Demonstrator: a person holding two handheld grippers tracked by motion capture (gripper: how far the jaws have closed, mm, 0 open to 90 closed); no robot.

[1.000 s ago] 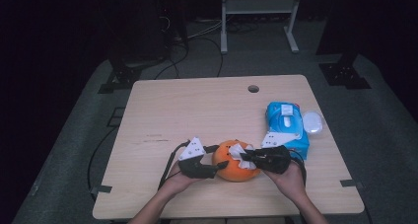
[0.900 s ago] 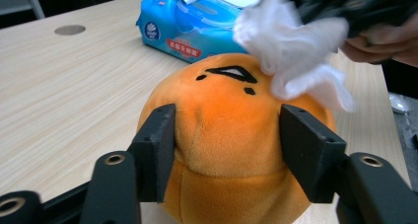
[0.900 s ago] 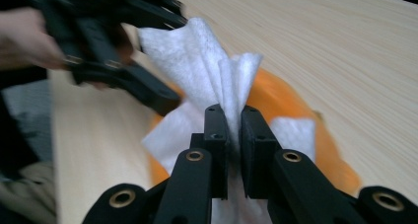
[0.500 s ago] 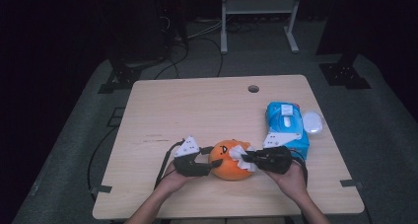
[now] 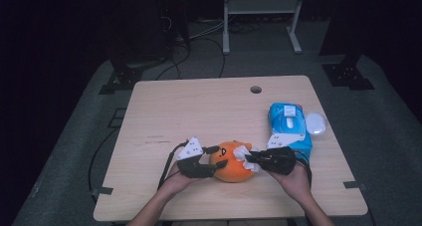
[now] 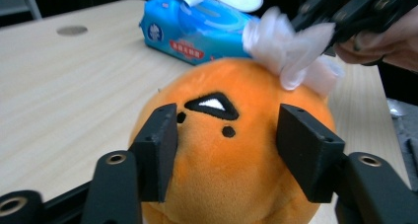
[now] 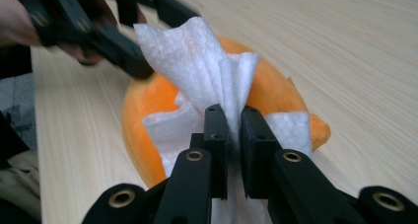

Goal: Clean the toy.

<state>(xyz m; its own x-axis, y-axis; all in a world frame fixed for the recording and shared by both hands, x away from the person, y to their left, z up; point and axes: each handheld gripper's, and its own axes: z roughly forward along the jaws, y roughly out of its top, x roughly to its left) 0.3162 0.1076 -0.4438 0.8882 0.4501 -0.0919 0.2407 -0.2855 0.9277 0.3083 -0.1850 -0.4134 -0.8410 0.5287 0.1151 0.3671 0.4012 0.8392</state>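
So your left gripper [image 6: 224,150] had its jaws spread around the orange plush toy [image 6: 231,160], one pad on each side of the little face. The pads looked right up against the fur, but I honestly couldn't tell whether they were squeezing it or just sitting there. From the high view, that gripper [image 5: 211,162] sat on the left side of the toy [image 5: 230,164], with your left hand [image 5: 180,180] behind it at the near edge.

Your right gripper [image 7: 234,130] was clamped tight on a white wipe [image 7: 207,66], the jaws pinched together with the sheet bunched up between them. The wipe fanned out past the tips and lay against the top of the toy [image 7: 148,110]. In the left gripper view you could see that crumpled wipe [image 6: 288,51] touching the plush's upper right side, with your other gripper's black frame just behind it. From above, the right gripper [image 5: 249,159] came in from the right, with the wipe [image 5: 243,154] on the toy.

The toy sat on the wooden table [image 5: 199,111], near the front edge, about in the middle. Just beyond your right hand [image 5: 293,178], a blue wipes pack [image 5: 288,124] lay flat with its white lid [image 5: 315,122] flipped open to the right. Farther back there was a small round hole [image 5: 256,89] in the tabletop.
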